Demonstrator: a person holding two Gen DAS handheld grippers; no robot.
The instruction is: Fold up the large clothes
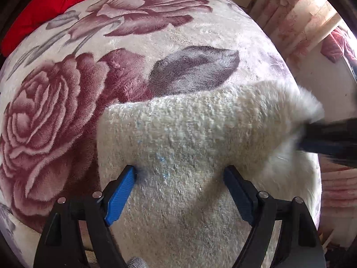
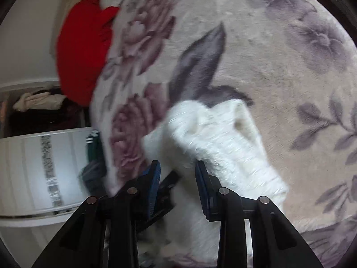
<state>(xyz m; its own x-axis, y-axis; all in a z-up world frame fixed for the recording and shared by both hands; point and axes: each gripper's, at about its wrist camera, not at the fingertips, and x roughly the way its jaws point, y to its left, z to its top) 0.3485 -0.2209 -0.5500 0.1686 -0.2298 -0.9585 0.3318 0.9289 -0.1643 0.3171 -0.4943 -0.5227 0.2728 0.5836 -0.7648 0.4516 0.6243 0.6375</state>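
Note:
A white fuzzy sweater (image 1: 191, 138) lies on a floral plush blanket (image 1: 67, 102). My left gripper (image 1: 180, 172) points down over the sweater's body, jaws wide apart and blue pads (image 1: 121, 194) clear of the knit. From the right edge of that view my right gripper (image 1: 330, 138) reaches in at the sweater's blurred side. In the right wrist view the sweater (image 2: 218, 138) is bunched in folds with an opening showing. The right gripper (image 2: 178, 167) stands partly open over the cloth. White knit shows in the gap, but the pads do not press on it.
A red cloth (image 1: 44, 6) lies at the blanket's far edge, also in the right wrist view (image 2: 82, 44). Beside the bed stands a white cabinet (image 2: 33, 167) with clothes piled behind it (image 2: 40, 102). Patterned curtains (image 1: 296, 17) hang at the far right.

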